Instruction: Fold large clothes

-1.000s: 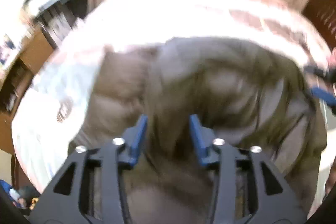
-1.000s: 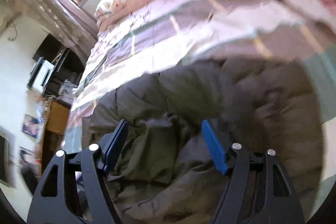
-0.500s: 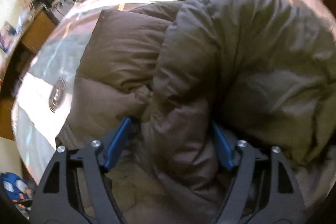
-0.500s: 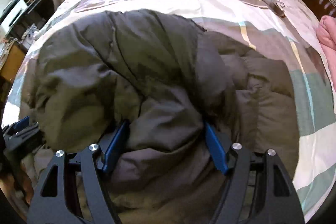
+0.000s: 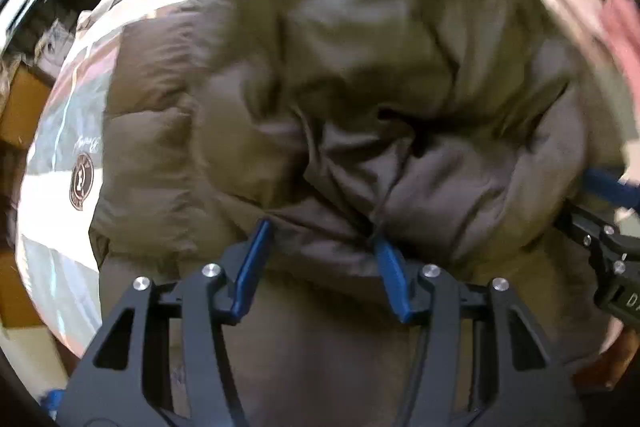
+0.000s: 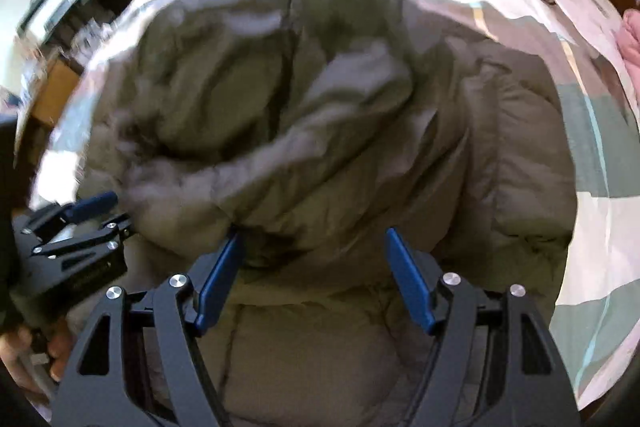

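A large puffy brown down jacket (image 5: 340,99) lies bunched on the bed; it also fills the right wrist view (image 6: 320,131). My left gripper (image 5: 322,239) is open at the near edge of a thick fold, its blue fingertips against the fabric. My right gripper (image 6: 312,247) is open, jaws wide, at the near edge of the folded-over part. Each gripper shows in the other's view: the right gripper at the right (image 5: 600,223), the left gripper at the left (image 6: 76,227).
The jacket rests on a striped pastel bedspread (image 6: 592,219) with a round logo (image 5: 81,181). A pink cloth (image 6: 632,35) lies at the right edge. Dark furniture and shelves (image 6: 60,3) stand left of the bed.
Both grippers have drawn back from the thick fold they straddled; the jacket's upper part now lies folded toward me. The left jaws are narrower than half a second ago.
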`<state>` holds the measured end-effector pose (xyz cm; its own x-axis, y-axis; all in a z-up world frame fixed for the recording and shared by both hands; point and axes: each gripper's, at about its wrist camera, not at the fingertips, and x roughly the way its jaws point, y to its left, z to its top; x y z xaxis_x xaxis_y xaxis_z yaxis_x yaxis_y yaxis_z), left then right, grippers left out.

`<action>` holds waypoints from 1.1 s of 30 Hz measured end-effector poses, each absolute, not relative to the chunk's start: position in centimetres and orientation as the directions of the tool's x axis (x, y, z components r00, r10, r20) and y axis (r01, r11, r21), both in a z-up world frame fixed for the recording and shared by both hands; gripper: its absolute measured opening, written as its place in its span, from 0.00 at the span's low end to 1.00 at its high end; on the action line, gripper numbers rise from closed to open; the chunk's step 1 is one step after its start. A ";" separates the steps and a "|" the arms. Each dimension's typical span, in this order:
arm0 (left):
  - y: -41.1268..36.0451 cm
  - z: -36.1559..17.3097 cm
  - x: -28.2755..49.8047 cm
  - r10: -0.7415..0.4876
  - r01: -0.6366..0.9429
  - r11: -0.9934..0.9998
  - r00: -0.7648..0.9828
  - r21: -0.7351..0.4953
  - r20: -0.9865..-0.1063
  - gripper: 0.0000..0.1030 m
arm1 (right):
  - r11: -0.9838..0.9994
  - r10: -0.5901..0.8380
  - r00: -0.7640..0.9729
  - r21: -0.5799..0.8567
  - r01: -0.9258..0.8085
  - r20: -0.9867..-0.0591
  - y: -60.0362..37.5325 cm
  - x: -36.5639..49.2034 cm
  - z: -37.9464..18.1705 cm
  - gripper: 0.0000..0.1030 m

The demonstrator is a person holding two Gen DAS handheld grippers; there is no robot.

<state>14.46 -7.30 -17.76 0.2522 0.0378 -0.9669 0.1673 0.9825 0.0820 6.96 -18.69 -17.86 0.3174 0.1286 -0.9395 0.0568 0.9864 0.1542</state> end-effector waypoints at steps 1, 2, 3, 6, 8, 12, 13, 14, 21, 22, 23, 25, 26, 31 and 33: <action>-7.6 -18.4 14.6 0.053 0.169 0.981 0.244 0.096 -0.968 0.53 | 0.990 0.109 0.303 0.131 0.053 -0.947 -18.4 7.2 -18.6 0.71; -7.7 -18.9 14.8 0.063 0.173 0.979 0.242 0.107 -0.968 0.54 | 0.992 0.094 0.292 0.113 0.049 -0.952 -18.1 7.4 -19.3 0.71; -7.8 -19.2 15.0 0.079 0.183 0.975 0.248 0.127 -0.966 0.58 | 0.994 0.084 0.285 0.101 0.044 -0.955 -18.0 7.7 -19.8 0.71; -7.6 -18.6 14.7 0.070 0.210 0.969 0.264 0.129 -0.962 0.64 | 0.995 0.078 0.278 0.090 0.031 -0.957 -17.9 7.4 -19.5 0.71; -6.9 -17.2 13.7 0.066 0.244 0.959 0.309 0.146 -0.949 0.75 | 0.995 0.092 0.298 0.099 0.009 -0.950 -18.1 6.4 -18.1 0.72; -4.5 -15.8 11.0 0.096 0.270 0.937 0.410 0.221 -0.907 0.76 | 0.993 0.104 0.333 0.116 0.016 -0.937 -19.6 3.5 -16.5 0.81; -4.0 -15.7 10.4 0.096 0.276 0.933 0.423 0.229 -0.901 0.75 | 0.992 0.110 0.325 0.124 0.023 -0.939 -19.8 3.0 -16.5 0.81; -3.6 -15.6 9.8 0.095 0.284 0.929 0.432 0.236 -0.897 0.75 | 0.991 0.116 0.315 0.130 0.025 -0.942 -19.8 2.6 -16.6 0.81; -0.5 -18.4 5.1 0.185 0.333 0.876 0.436 0.349 -0.880 0.75 | 0.998 0.042 0.142 0.036 -0.044 -0.989 -16.2 -0.4 -22.3 0.81; -0.1 -18.8 4.7 0.190 0.335 0.875 0.425 0.349 -0.885 0.75 | 0.998 0.025 0.115 0.019 -0.057 -0.993 -15.8 -0.8 -23.2 0.82; 0.4 -19.5 4.1 0.198 0.336 0.874 0.411 0.350 -0.890 0.75 | 0.997 0.003 0.086 -0.003 -0.075 -0.996 -15.3 -1.4 -24.5 0.90; 1.2 -20.8 3.1 0.216 0.334 0.874 0.382 0.352 -0.898 0.75 | 0.995 -0.017 0.096 -0.026 -0.094 -0.995 -14.8 -2.3 -25.0 0.93; 1.7 -21.2 2.5 0.215 0.338 0.873 0.381 0.352 -0.899 0.76 | 0.994 -0.022 0.094 -0.032 -0.108 -0.995 -14.6 -2.6 -24.8 0.93; 3.1 -21.2 0.9 0.228 0.338 0.859 0.422 0.386 -0.877 0.81 | 0.995 -0.002 0.109 -0.013 -0.095 -0.994 -15.0 -4.0 -22.0 0.93; 3.5 -21.0 0.6 0.225 0.333 0.863 0.419 0.380 -0.880 0.81 | 0.998 -0.014 0.128 -0.022 -0.067 -0.992 -15.8 -4.4 -21.0 0.93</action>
<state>0.63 3.45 -21.04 0.4193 0.2251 -0.8795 0.3329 0.8632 0.3796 -4.37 -15.84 -21.02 0.1280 -0.0137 -0.9917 -0.0669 0.9975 -0.0224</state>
